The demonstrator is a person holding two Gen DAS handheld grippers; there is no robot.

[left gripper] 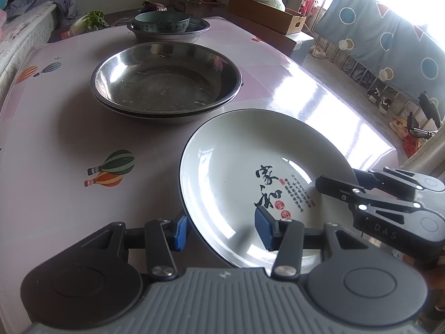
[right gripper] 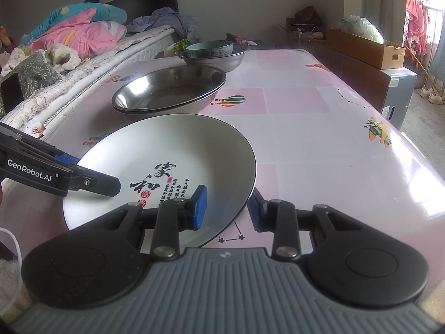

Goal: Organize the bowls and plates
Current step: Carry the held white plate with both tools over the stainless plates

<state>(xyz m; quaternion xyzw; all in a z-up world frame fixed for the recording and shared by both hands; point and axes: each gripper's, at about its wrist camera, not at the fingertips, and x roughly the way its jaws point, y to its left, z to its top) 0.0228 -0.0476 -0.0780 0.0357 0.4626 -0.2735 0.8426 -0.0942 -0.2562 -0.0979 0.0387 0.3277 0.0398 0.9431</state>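
A white deep plate (left gripper: 236, 167) (right gripper: 167, 144) with a black rim and black calligraphy lies near the front of the pink table (left gripper: 55, 139). My left gripper (left gripper: 222, 226) straddles its left rim, one blue pad against the outside and one inside on the sloping wall, shut on it. My right gripper (right gripper: 226, 207) is shut on the right rim in the same way, with the outer pad tucked under the rim. Each gripper also shows in the other's view, the right gripper (left gripper: 338, 178) and the left gripper (right gripper: 94, 172). Whether the plate's base is off the table I cannot tell.
Two nested steel basins (left gripper: 167, 83) (right gripper: 169, 89) stand just beyond the plate. Farther back a green bowl (left gripper: 161, 21) (right gripper: 208, 48) sits in another steel basin (right gripper: 222, 61). A bed (right gripper: 69, 41) runs along the left and a cardboard box (right gripper: 367, 47) stands at the far right.
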